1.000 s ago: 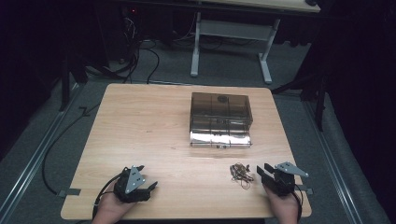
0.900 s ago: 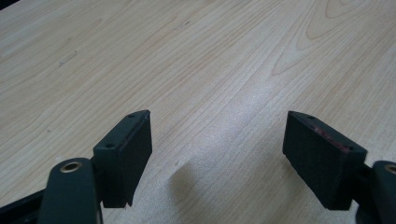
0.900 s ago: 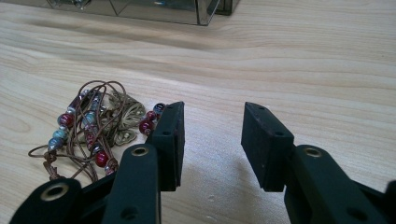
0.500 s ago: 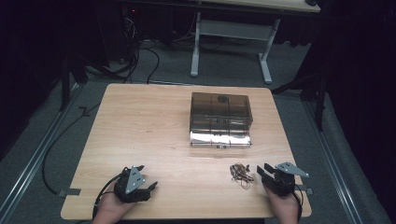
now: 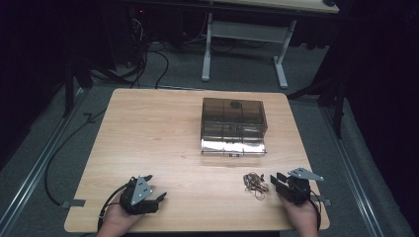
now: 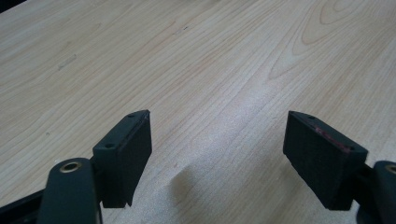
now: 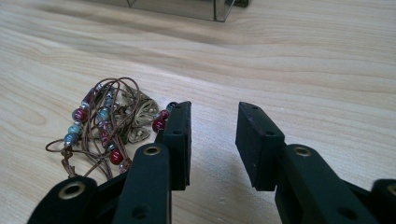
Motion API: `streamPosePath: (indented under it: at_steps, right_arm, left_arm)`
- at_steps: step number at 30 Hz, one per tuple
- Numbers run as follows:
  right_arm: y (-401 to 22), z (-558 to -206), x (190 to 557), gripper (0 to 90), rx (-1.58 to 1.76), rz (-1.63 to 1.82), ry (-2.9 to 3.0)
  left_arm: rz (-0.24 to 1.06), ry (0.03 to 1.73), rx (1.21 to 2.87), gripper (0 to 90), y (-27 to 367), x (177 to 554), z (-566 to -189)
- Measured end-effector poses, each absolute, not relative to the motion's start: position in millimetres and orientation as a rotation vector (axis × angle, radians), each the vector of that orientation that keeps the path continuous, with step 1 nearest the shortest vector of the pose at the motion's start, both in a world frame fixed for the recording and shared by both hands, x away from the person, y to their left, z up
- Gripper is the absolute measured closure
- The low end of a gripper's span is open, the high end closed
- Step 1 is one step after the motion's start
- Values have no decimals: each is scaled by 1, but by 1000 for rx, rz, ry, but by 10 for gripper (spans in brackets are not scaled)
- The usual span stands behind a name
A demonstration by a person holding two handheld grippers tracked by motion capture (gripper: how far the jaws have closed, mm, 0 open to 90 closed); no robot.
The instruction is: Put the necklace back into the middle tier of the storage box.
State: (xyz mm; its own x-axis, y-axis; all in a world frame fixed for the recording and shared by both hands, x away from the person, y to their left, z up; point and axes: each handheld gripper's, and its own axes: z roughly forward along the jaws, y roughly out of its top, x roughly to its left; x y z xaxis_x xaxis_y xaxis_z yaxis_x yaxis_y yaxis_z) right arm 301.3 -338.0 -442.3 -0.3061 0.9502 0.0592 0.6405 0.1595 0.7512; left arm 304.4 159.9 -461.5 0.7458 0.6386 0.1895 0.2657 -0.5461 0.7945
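**Count of items at the table**

One wooden table (image 5: 163,128) stood in the high view. On it rested one smoked-plastic box (image 5: 233,124) and one tangle of beaded cord (image 7: 107,123), whose strands could not be counted apart. Two grippers were present, a left gripper (image 5: 154,199) and a right gripper (image 5: 277,180), each with two black jaws, each held in one hand. Behind the table stood one further desk (image 5: 247,29) on two white legs.
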Motion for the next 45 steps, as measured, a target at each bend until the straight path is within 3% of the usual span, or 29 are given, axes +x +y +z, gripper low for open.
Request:
streamPosePath:
  at_steps: [13, 45]
  right_arm:
    - [-335, -432, 312, 707, 1560, 839, 2147]
    - [-312, -413, 332, 716, 1527, 512, 2458]
  left_arm:
    - [597, 676, 2146, 241, 160, 304, -461]
    - [578, 670, 2151, 242, 160, 305, -461]
